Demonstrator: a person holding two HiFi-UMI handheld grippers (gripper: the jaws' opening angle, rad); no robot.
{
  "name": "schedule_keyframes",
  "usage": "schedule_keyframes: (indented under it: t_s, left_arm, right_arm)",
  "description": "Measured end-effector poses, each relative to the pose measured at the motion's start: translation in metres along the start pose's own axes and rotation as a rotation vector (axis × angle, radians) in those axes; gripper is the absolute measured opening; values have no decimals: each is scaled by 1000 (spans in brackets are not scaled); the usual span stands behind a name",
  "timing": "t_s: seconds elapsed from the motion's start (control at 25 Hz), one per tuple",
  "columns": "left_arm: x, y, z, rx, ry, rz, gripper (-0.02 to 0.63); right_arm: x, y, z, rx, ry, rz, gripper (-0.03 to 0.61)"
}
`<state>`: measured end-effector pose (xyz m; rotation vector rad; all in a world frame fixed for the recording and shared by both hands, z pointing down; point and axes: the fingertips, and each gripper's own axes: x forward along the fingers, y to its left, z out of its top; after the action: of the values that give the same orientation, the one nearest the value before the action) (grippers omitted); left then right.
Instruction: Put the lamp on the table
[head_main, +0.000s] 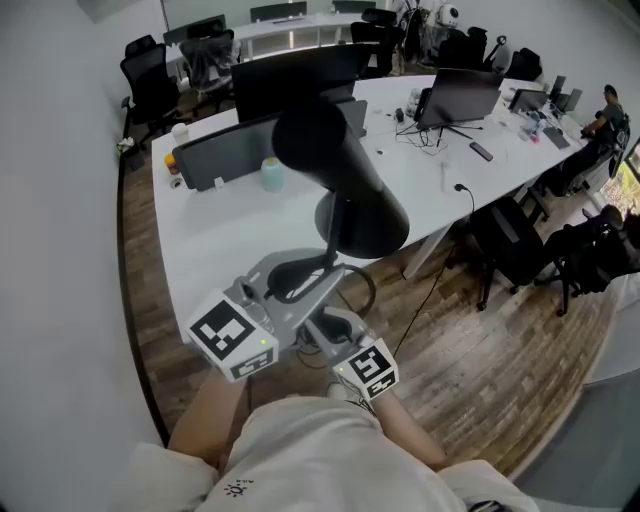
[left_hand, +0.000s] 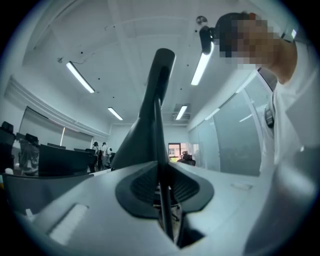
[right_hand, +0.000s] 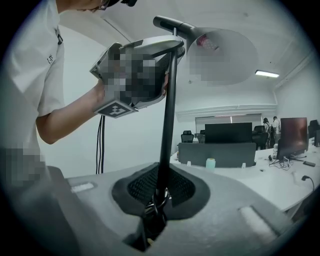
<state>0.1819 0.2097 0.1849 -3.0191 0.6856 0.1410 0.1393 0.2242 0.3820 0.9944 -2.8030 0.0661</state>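
Note:
A black lamp (head_main: 345, 190) with a cone-shaped shade hangs in the air over the near edge of the white table (head_main: 215, 235). Both grippers hold it by its thin black stem (right_hand: 167, 125). My left gripper (head_main: 298, 276) is shut on the upper part of the stem, just below the shade. In the left gripper view the stem (left_hand: 161, 190) is pinched between the jaws and the lamp neck (left_hand: 156, 100) rises toward the ceiling. My right gripper (head_main: 322, 322) is shut on the lower stem, where a black cable (right_hand: 156, 202) loops at the jaws. The lamp's foot is hidden.
On the table stand a grey divider (head_main: 225, 150), a pale green cup (head_main: 272, 175), dark monitors (head_main: 300, 80) and a laptop (head_main: 460, 95) with cables. Black office chairs (head_main: 515, 245) sit right of the table over wood floor. A person (head_main: 608, 110) sits far right.

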Motion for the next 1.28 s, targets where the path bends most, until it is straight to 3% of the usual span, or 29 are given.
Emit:
schedule_keyframes:
  t_s: [1.28]
  left_arm:
    - [-96, 2, 8, 15, -31, -53, 54]
  right_arm:
    - [48, 80, 6, -11, 19, -31, 38]
